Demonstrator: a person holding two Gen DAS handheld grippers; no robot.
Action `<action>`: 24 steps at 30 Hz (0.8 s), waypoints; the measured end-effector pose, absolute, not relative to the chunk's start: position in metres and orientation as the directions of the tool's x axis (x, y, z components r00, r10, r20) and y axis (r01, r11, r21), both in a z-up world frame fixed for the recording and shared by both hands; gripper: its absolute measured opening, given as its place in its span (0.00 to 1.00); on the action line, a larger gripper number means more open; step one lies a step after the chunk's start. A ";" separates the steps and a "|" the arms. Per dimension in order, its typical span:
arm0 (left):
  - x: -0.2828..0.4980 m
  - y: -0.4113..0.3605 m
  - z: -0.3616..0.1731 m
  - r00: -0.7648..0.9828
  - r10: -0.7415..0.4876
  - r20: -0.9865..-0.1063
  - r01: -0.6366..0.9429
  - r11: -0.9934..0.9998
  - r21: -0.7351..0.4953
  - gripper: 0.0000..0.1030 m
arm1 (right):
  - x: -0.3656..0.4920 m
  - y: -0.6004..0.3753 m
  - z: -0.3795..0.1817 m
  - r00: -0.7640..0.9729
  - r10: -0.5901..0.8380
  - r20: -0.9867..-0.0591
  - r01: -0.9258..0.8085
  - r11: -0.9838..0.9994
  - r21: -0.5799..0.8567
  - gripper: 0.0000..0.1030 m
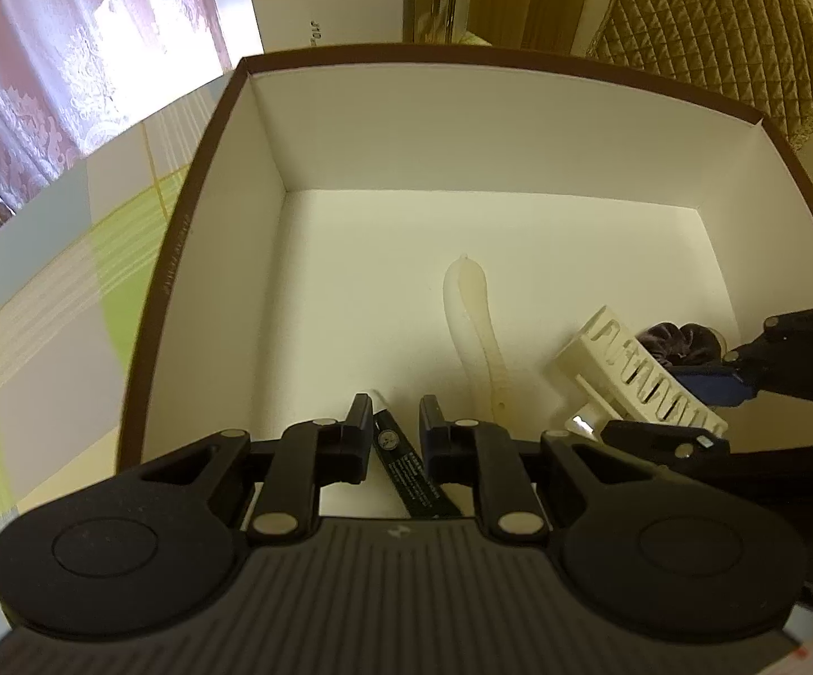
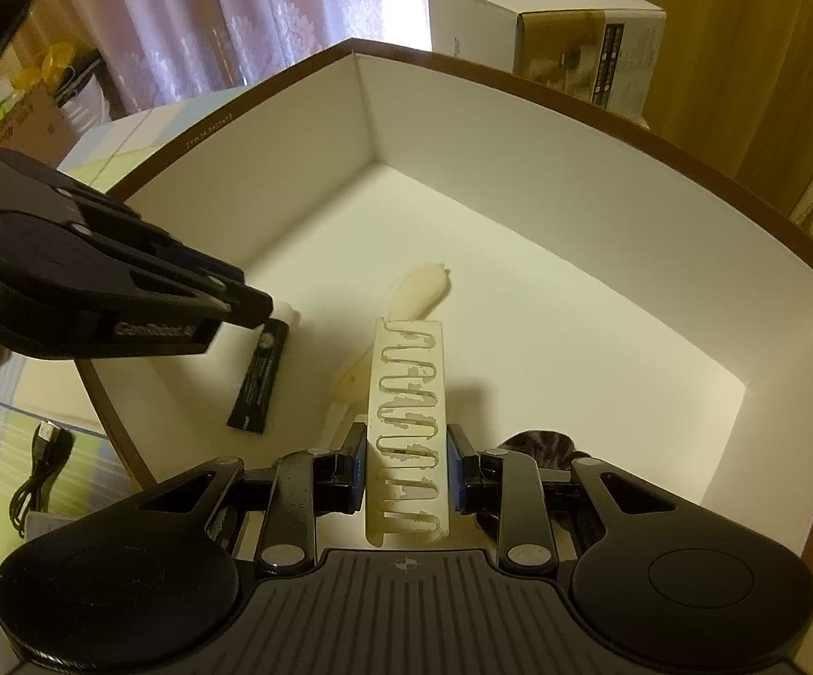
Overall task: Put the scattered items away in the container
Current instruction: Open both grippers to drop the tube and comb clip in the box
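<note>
I see my left claw over the big white box with the brown rim. Its fingers are apart, with a gap on each side of the black sachet that lies on the box floor between them, so it grips nothing. The sachet has small white writing and a round mark, too tiny for me to read.

My right claw is clenched on the cream plastic rack with the wavy slots, one pad on each long side. The rack points out over the box floor.

A pale silicone spoon lies on the box floor beyond the rack. A dark velvet scrunchie sits in the box next to my right claw.

The side of the left claw reads "GenRobot.AI". The box rim has tiny print that starts "ZYWJM". I cannot read the rest.

A black USB cable lies on the checked worktop outside the box. A white carton stands behind the box.
</note>
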State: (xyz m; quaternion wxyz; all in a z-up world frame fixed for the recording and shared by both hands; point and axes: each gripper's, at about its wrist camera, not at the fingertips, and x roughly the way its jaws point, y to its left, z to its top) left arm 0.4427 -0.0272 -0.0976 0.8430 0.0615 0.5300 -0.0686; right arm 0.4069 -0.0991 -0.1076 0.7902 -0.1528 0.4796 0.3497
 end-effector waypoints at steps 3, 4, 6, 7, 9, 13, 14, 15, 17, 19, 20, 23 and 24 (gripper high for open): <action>0.440 -0.027 -0.093 0.438 -0.046 -0.898 0.185 0.982 0.040 0.16 | 0.406 -0.099 -0.109 0.292 0.402 -0.868 -0.697 0.711 0.095 0.24; 0.439 -0.026 -0.092 0.442 -0.044 -0.896 0.187 0.981 0.044 0.16 | 0.406 -0.098 -0.109 0.292 0.401 -0.868 -0.696 0.711 0.095 0.24; 0.436 -0.026 -0.090 0.447 -0.040 -0.894 0.188 0.981 0.050 0.19 | 0.406 -0.098 -0.109 0.287 0.406 -0.867 -0.698 0.709 0.101 0.25; 0.435 -0.026 -0.089 0.450 -0.039 -0.892 0.188 0.981 0.052 0.21 | 0.405 -0.098 -0.108 0.290 0.413 -0.863 -0.699 0.707 0.103 0.26; 0.432 -0.025 -0.087 0.456 -0.035 -0.889 0.189 0.980 0.058 0.28 | 0.403 -0.098 -0.105 0.304 0.412 -0.859 -0.700 0.708 0.092 0.42; 0.426 -0.024 -0.082 0.473 -0.031 -0.881 0.193 0.979 0.069 0.29 | 0.399 -0.102 -0.095 0.341 0.418 -0.842 -0.688 0.722 0.079 0.59; 0.425 -0.023 -0.080 0.475 -0.034 -0.879 0.191 0.979 0.065 0.30 | 0.399 -0.104 -0.093 0.342 0.421 -0.840 -0.686 0.723 0.084 0.67; 0.423 -0.023 -0.079 0.478 -0.036 -0.878 0.191 0.980 0.064 0.33 | 0.398 -0.105 -0.091 0.346 0.421 -0.839 -0.682 0.727 0.083 0.74; 0.420 -0.021 -0.076 0.486 -0.035 -0.873 0.191 0.979 0.067 0.38 | 0.395 -0.109 -0.086 0.359 0.423 -0.832 -0.677 0.732 0.080 0.81; 0.416 -0.020 -0.073 0.492 -0.036 -0.870 0.193 0.979 0.068 0.43 | 0.392 -0.113 -0.082 0.372 0.422 -0.827 -0.663 0.744 0.082 0.91; 0.415 -0.020 -0.071 0.493 -0.040 -0.869 0.193 0.979 0.065 0.49 | 0.390 -0.115 -0.079 0.375 0.427 -0.822 -0.657 0.749 0.089 0.96; 0.407 -0.019 -0.064 0.507 -0.048 -0.861 0.192 0.980 0.059 0.72 | 0.382 -0.123 -0.071 0.379 0.455 -0.806 -0.654 0.748 0.115 0.98; 0.404 -0.018 -0.061 0.514 -0.045 -0.857 0.189 0.980 0.062 0.76 | 0.380 -0.125 -0.069 0.382 0.454 -0.805 -0.651 0.750 0.114 0.98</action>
